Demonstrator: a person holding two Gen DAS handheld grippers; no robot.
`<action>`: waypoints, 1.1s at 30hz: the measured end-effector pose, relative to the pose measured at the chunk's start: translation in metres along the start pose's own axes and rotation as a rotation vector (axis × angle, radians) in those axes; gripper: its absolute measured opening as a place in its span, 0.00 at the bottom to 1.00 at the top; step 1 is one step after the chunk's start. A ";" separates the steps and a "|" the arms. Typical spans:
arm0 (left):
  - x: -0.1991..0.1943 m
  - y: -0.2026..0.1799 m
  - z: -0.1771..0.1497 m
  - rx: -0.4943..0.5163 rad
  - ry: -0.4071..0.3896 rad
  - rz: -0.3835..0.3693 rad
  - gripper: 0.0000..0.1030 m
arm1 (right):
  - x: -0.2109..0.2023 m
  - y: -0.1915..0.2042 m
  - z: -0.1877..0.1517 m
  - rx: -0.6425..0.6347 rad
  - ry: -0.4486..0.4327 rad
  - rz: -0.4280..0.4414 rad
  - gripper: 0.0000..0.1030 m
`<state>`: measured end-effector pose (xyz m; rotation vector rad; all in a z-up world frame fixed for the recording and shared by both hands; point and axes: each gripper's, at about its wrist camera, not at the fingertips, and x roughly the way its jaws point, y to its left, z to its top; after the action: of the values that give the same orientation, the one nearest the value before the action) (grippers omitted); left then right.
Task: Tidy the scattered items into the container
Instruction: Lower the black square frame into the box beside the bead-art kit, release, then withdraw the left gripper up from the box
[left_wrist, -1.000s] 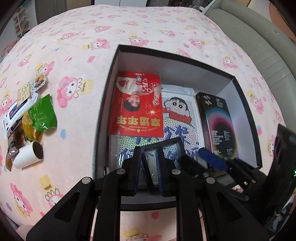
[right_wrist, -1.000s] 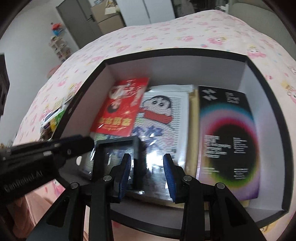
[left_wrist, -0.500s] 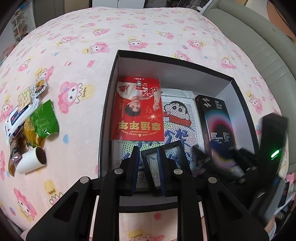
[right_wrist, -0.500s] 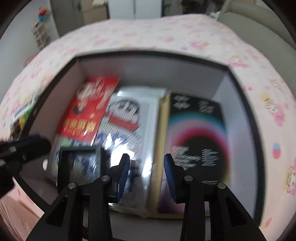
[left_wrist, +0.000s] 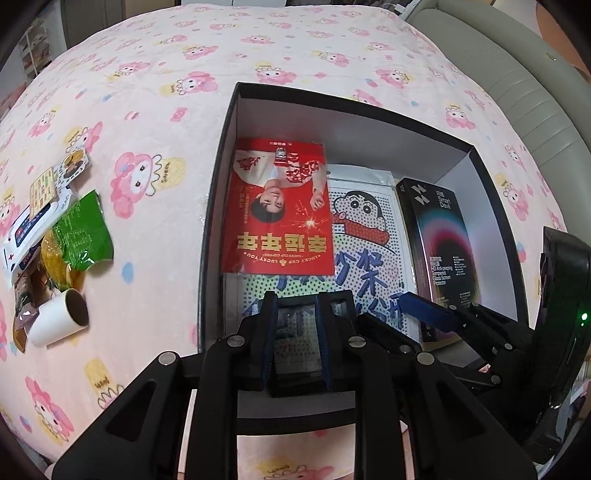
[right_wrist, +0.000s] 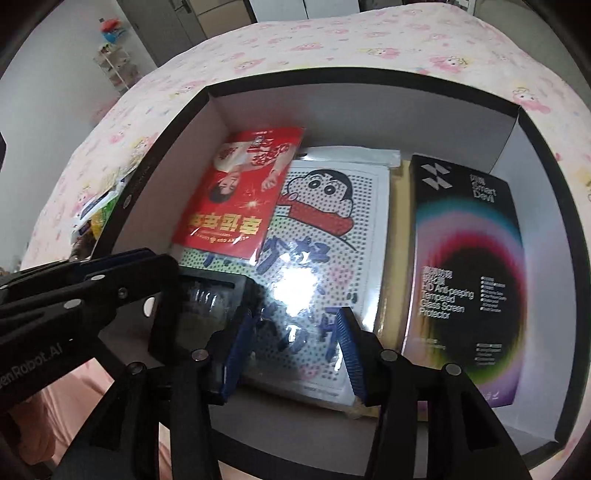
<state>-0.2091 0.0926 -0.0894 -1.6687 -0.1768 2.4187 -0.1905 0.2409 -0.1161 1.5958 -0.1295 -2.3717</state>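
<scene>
The left gripper is clamped on a small black frame over the box at its 6 o'clock edge, while the right gripper, fingers spread and holding nothing, hovers beside it above the cartoon sheet. Inside lie a red packet at 10 o'clock and a dark carton at 3 o'clock. Loose packets and a paper cup wait on the pink blanket at 9 o'clock, well apart from the box.

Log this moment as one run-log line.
left gripper: shut on black frame over box | right gripper: open, empty | cup: outside
</scene>
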 end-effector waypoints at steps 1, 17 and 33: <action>0.000 0.001 0.000 -0.003 0.000 0.001 0.19 | 0.000 0.000 0.000 0.002 0.001 0.007 0.43; -0.009 -0.011 -0.016 -0.004 -0.066 -0.047 0.27 | -0.038 -0.015 -0.023 0.048 -0.168 -0.092 0.43; -0.106 0.012 -0.068 0.011 -0.252 -0.095 0.34 | -0.087 0.063 -0.054 0.004 -0.299 0.038 0.44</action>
<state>-0.1106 0.0558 -0.0192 -1.3145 -0.2725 2.5435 -0.0991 0.2090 -0.0442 1.2190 -0.2223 -2.5661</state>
